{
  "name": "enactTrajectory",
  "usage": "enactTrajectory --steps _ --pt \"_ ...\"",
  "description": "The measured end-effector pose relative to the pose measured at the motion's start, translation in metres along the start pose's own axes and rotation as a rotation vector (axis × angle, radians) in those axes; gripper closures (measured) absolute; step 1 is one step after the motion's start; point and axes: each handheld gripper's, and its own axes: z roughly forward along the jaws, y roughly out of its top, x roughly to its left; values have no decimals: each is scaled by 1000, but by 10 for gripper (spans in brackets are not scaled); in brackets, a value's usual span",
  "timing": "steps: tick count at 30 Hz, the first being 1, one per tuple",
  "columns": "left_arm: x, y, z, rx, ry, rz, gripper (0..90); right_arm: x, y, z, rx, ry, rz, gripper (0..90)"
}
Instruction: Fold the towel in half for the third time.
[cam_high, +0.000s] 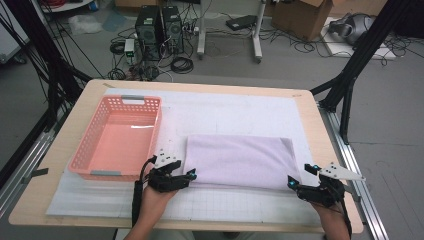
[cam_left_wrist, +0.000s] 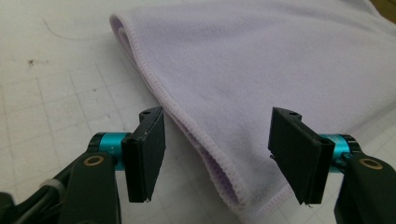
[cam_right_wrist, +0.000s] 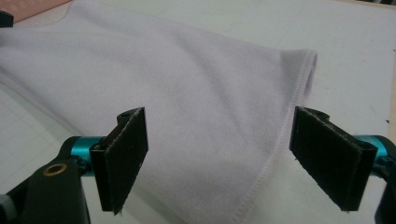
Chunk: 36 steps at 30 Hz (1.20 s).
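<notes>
A pale lilac towel (cam_high: 239, 161), folded into a wide rectangle, lies flat on the white grid mat (cam_high: 240, 112). My left gripper (cam_high: 190, 176) is open at the towel's near left corner; in the left gripper view the stitched corner of the towel (cam_left_wrist: 243, 60) lies between the spread jaws of that gripper (cam_left_wrist: 219, 156). My right gripper (cam_high: 291, 182) is open at the near right corner, where the towel (cam_right_wrist: 177, 93) and its hemmed edge sit between the wide jaws of the gripper (cam_right_wrist: 236, 161). Neither gripper holds anything.
A pink plastic basket (cam_high: 95, 145) stands empty on the mat left of the towel, close to my left gripper. The wooden table's edge (cam_high: 320, 125) runs near on the right. Computers, cables and boxes sit on the floor beyond the table.
</notes>
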Motion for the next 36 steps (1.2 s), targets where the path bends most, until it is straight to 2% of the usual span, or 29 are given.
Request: enactTrajectory --steps 8,14,20,23,27,31,32,33,36 --pt "3 -7 5 60 -23 -42 456 -1 11 14 -2 4 3 185" --pt "-1 -12 4 52 -16 -33 535 8 34 35 1 35 -37 185" --pt "-5 -16 1 35 0 -23 562 19 67 67 16 74 -78 184" --pt "-7 -18 -1 33 5 -51 567 29 82 85 38 87 -98 185" --pt "-8 -19 -1 27 15 -58 573 44 99 108 67 115 -138 184" --pt "-10 -19 -1 36 27 -53 585 59 111 135 103 165 -166 184" --pt "-10 -19 -1 36 27 -53 589 59 111 135 103 165 -166 184" --pt "-11 -18 0 38 35 -49 594 66 116 149 132 188 -181 185" --pt "-9 -19 0 36 34 -51 624 74 121 168 153 220 -184 185"
